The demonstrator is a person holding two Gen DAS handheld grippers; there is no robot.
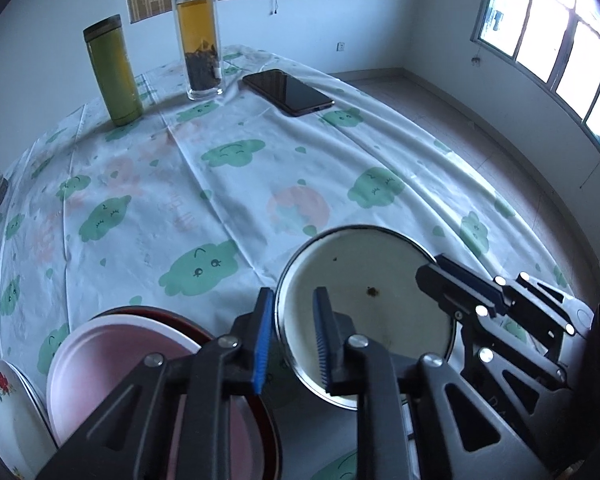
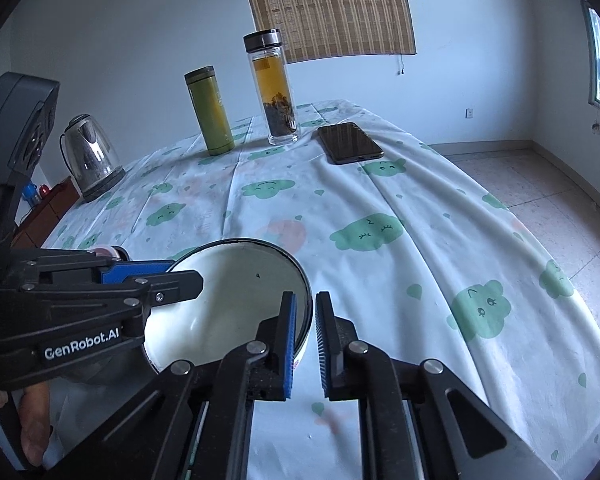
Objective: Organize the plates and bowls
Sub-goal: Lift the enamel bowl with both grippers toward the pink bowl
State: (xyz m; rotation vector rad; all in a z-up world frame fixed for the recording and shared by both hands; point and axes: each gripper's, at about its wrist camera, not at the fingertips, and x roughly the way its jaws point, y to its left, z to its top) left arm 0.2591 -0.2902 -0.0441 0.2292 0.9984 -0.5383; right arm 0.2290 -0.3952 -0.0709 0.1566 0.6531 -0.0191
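A white enamel bowl with a dark rim (image 1: 364,304) (image 2: 236,300) is held between both grippers above the tablecloth. My left gripper (image 1: 294,344) straddles its left rim, one blue pad inside and one outside. My right gripper (image 2: 306,344) straddles its right rim; it shows in the left wrist view (image 1: 472,296) as well. The left gripper also shows in the right wrist view (image 2: 152,276). A pink plate (image 1: 120,360) lies on a dark red plate (image 1: 268,420) at lower left, beside a white flowered plate (image 1: 8,408).
At the far side of the table (image 1: 220,184) stand a green thermos (image 1: 114,72), a glass tea bottle (image 1: 198,36) and a black phone (image 1: 288,92). A kettle (image 2: 92,156) stands at the far left. The table edge drops to the floor on the right.
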